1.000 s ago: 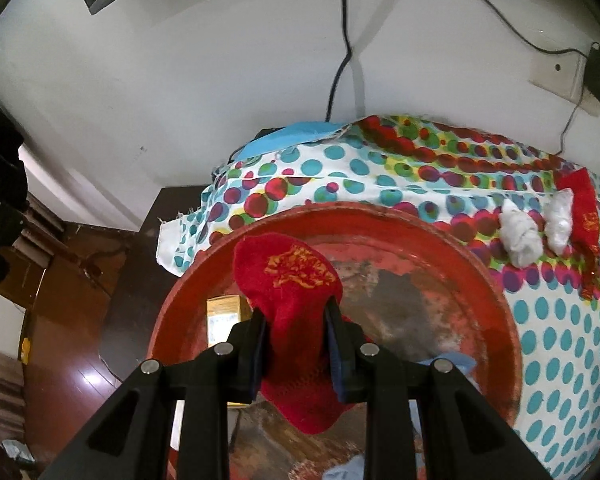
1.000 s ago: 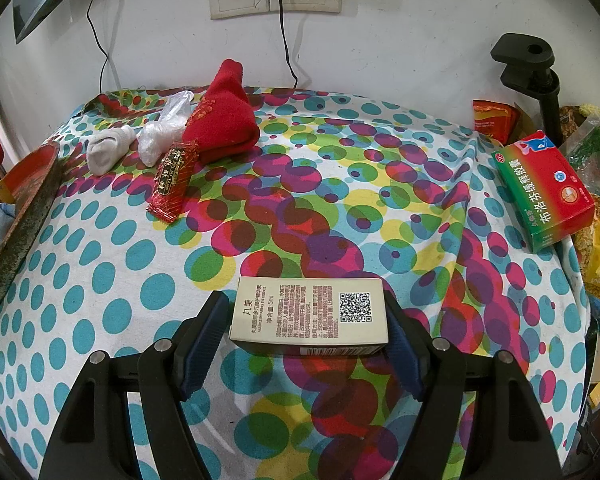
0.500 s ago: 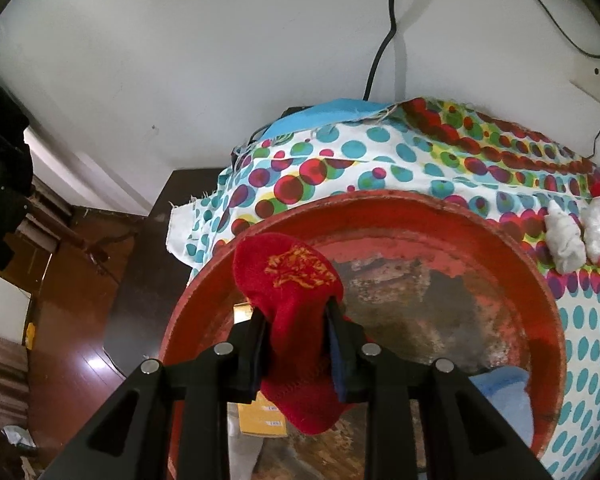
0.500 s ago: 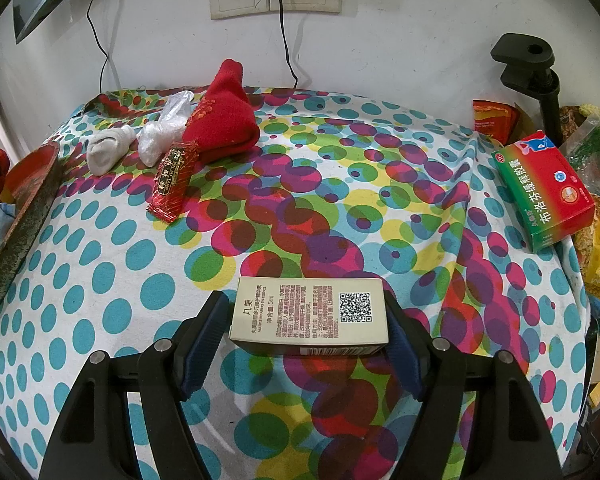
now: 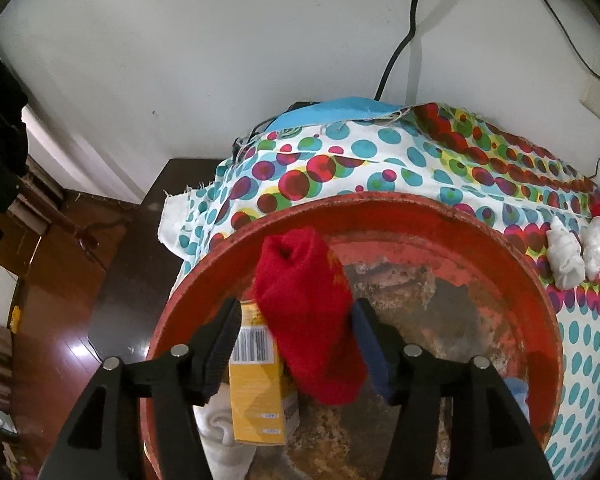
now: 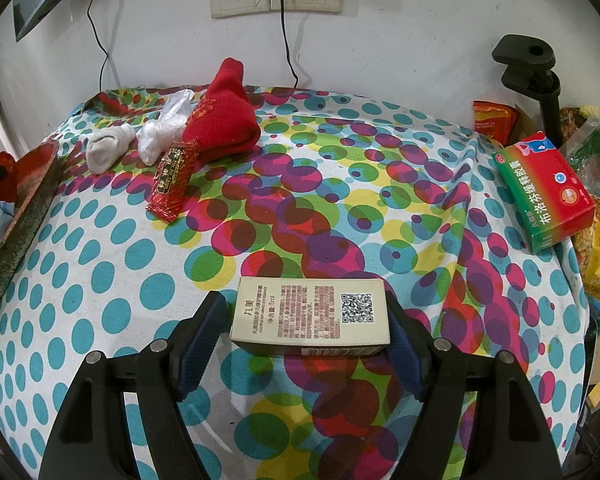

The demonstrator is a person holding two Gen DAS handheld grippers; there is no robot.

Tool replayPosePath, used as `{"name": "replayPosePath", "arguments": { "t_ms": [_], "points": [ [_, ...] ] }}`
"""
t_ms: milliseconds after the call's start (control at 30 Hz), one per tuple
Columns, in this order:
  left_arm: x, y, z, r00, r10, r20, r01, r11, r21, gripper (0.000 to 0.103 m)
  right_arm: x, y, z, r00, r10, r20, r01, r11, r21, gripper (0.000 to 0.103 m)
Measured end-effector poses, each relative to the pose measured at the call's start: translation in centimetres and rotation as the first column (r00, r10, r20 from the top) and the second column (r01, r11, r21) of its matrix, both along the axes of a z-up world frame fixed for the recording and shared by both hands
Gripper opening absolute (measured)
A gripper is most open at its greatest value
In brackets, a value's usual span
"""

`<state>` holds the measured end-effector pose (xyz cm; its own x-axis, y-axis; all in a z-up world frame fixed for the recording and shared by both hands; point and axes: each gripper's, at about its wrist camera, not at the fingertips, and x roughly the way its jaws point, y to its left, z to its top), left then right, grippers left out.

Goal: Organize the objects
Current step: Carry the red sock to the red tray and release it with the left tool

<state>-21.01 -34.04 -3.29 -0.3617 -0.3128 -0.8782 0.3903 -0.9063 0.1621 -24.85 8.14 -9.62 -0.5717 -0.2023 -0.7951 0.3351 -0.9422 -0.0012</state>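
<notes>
Kid: While the left gripper was opening over the red tub, was the red sock let go?

Friend: Yes, it hung loose between them. Right gripper squeezed the box; more stuff waited on the table.

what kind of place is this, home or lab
Most likely a lived-in home room: a table under a polka-dot tablecloth, socks like the red sock, a medicine box, wooden floor.
</notes>
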Motion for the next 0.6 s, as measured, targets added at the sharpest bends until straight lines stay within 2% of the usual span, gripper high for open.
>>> {"name": "replayPosePath", "arguments": {
  "t_ms": [100, 400, 500, 600],
  "points": [
    [0.8, -0.1, 0.4, 1.000, -0.003, -0.016, 0.004, 1.000, 0.024, 0.059, 0.0, -0.1, 0.0, 1.000, 0.000, 0.000, 0.000, 1.000, 0.001, 0.074],
    [6.6, 2.4, 1.4, 0.998, 0.006, -0.066, -0.007, 1.000, -0.005, 0.059, 0.1, -0.4, 0.0, 1.000, 0.000, 0.000, 0.000, 1.000, 0.000, 0.075],
    [9.0, 3.5, 1.1, 0.995, 0.008, -0.096, -0.007, 1.000, 0.019, 0.059, 0.2, -0.4, 0.1, 1.000, -0.006, -0.009, 0.006, 1.000, -0.005, 0.061],
    [11.0, 5.0, 1.1, 0.990, 0.002, -0.140, -0.007, 0.999, -0.033, 0.059, 0.2, -0.4, 0.1, 1.000, -0.005, -0.010, 0.005, 1.000, -0.002, 0.061]
  ]
}}
